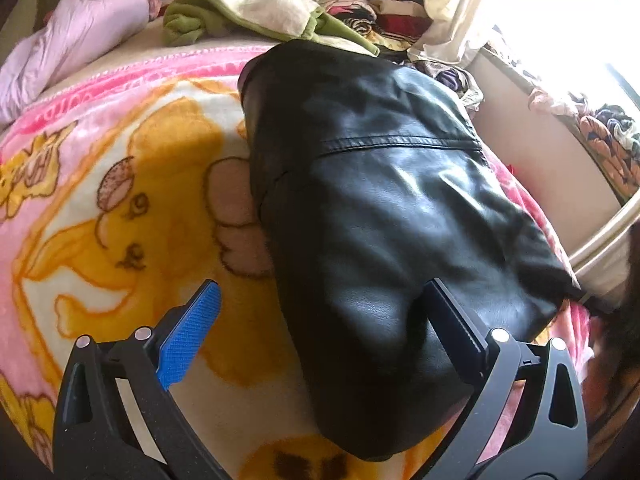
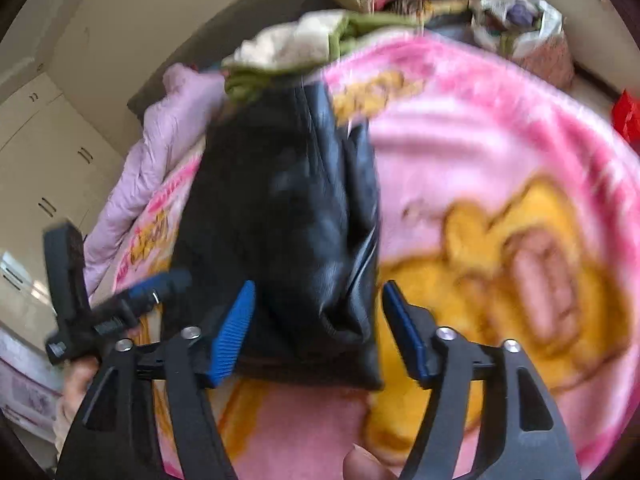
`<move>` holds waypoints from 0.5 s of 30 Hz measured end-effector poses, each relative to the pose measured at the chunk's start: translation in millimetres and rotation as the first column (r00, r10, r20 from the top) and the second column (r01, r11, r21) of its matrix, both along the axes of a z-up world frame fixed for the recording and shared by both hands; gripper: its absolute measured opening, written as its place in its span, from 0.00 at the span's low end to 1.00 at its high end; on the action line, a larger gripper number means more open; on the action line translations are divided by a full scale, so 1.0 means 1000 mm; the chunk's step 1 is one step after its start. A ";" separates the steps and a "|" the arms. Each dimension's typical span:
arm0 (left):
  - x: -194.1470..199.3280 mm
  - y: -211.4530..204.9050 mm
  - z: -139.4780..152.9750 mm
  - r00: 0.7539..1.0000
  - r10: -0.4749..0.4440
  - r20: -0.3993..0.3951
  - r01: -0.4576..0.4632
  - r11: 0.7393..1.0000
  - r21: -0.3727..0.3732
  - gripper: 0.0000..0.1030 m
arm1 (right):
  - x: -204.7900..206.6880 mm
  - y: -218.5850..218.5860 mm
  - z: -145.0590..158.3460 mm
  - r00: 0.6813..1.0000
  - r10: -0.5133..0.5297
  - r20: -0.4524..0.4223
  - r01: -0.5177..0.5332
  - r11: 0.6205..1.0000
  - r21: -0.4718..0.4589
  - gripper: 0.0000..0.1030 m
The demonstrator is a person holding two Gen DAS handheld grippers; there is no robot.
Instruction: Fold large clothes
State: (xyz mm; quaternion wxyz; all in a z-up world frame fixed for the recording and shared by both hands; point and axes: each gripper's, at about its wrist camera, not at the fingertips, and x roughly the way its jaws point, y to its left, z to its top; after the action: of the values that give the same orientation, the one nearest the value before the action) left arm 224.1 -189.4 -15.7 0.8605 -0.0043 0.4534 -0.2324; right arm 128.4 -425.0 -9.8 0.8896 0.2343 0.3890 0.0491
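Observation:
A black leather jacket (image 1: 384, 208) lies folded lengthwise on a pink and yellow cartoon blanket (image 1: 120, 208). My left gripper (image 1: 324, 308) is open, its jaws wide apart just above the jacket's near end, touching nothing. In the right wrist view the same jacket (image 2: 296, 208) runs away from me on the blanket (image 2: 500, 184). My right gripper (image 2: 318, 300) is open with the jacket's near folded end between its blue pads (image 2: 234, 332), not clamped. The left gripper's body (image 2: 80, 304) shows at the left of that view.
A pale pink quilted garment (image 1: 76, 36) lies at the bed's far left. A green and cream fleece (image 1: 256, 12) and a heap of mixed clothes (image 1: 372, 4) sit beyond the jacket. A bright window and wall ledge (image 1: 560, 148) lie to the right. Cupboards (image 2: 44, 152) stand at left.

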 end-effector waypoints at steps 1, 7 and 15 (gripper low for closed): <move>0.000 -0.001 0.001 1.000 -0.001 0.006 0.001 1.000 0.007 0.92 | 0.002 -0.008 0.014 0.999 -0.025 0.038 0.026 1.000 -0.003 0.75; -0.004 -0.002 0.003 1.000 -0.007 0.017 0.007 1.000 0.011 0.91 | 0.063 -0.013 0.027 1.000 0.013 -0.007 -0.013 0.999 0.035 0.80; -0.009 0.000 0.006 0.999 -0.031 0.028 0.030 0.999 0.013 0.91 | 0.090 -0.001 -0.007 0.994 0.030 -0.101 -0.028 0.999 0.021 0.49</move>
State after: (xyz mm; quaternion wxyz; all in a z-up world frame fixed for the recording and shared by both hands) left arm 215.0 -189.2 -9.3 0.8631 0.0114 0.4428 -0.2425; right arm 218.8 -426.4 -17.0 0.8655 0.2395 0.4366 0.0538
